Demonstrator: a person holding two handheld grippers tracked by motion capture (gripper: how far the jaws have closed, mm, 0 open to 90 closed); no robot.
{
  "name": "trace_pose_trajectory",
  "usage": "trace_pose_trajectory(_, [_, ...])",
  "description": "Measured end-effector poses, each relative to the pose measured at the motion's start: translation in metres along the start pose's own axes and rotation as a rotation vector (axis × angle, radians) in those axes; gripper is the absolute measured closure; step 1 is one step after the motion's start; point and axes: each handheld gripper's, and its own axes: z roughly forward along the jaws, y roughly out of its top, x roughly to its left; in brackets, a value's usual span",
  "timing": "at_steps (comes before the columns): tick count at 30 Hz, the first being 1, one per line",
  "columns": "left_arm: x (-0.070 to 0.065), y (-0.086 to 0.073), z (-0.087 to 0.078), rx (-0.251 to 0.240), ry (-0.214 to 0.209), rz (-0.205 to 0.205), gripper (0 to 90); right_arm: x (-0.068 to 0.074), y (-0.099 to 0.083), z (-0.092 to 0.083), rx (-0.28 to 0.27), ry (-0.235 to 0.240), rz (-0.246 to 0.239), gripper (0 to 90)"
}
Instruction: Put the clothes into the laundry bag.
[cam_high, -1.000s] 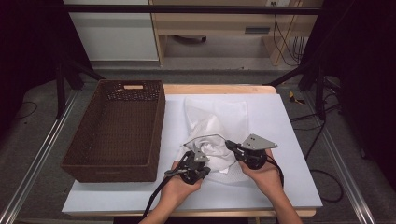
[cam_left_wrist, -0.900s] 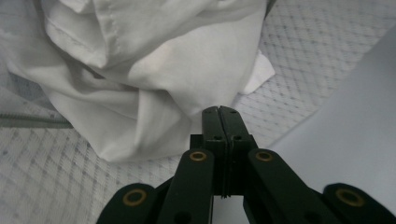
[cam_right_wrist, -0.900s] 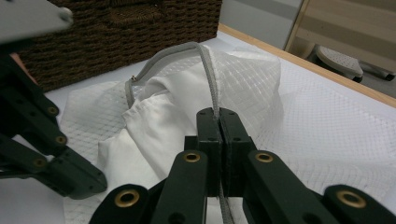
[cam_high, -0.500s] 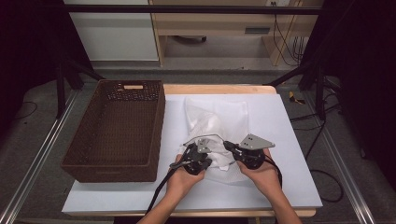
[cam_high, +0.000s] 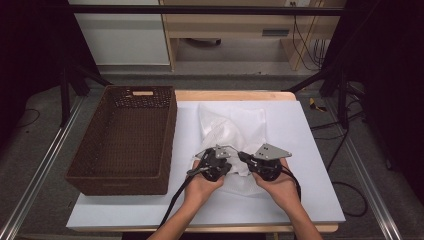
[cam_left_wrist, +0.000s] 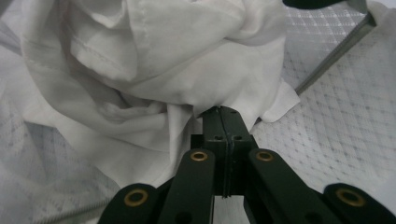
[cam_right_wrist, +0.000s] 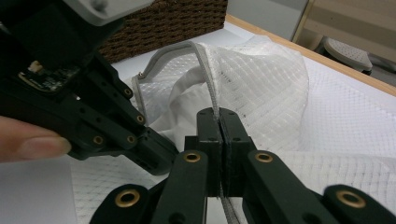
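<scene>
A white mesh bag (cam_high: 232, 125) lies in the middle of the white table, its near end bunched between my two grippers. My left gripper (cam_high: 216, 161) is shut on a fold of white cloth (cam_left_wrist: 163, 56) that bulges just ahead of its jaws (cam_left_wrist: 220, 111). My right gripper (cam_right_wrist: 218, 112) is shut on the bag's grey zipper edge (cam_right_wrist: 205, 60) and holds it lifted in an arch, so the mesh bag (cam_right_wrist: 271, 70) gapes. In the right gripper view the left gripper (cam_right_wrist: 156, 156) sits close at the left, its jaws under that arch, with white cloth (cam_right_wrist: 182, 98) behind them.
A dark brown wicker basket (cam_high: 170, 125) stands on the left half of the table, close to the bag. The table's wooden far edge (cam_high: 235, 95) runs behind the bag. Bare white table surface (cam_high: 310, 150) lies to the right of my right hand.
My left gripper has moved forward and a little right, closer to the right gripper and the bag's mouth. The bunched cloth shifted with it. The right gripper has barely moved.
</scene>
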Motion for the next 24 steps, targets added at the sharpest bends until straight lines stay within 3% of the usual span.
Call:
trace_pose_trajectory(11, [0.0065, 0.0055, 0.0084, -0.038, 0.026, -0.024, 90.0, -0.0005, -0.0011, -0.0001, 0.008, -0.003, 0.006, 89.0])
trace_pose_trajectory(24, [0.0096, 0.0061, 0.0073, -0.067, 0.041, -0.047, 90.0, -0.0008, -0.0024, 0.0012, 0.024, -0.003, 0.008, 89.0])
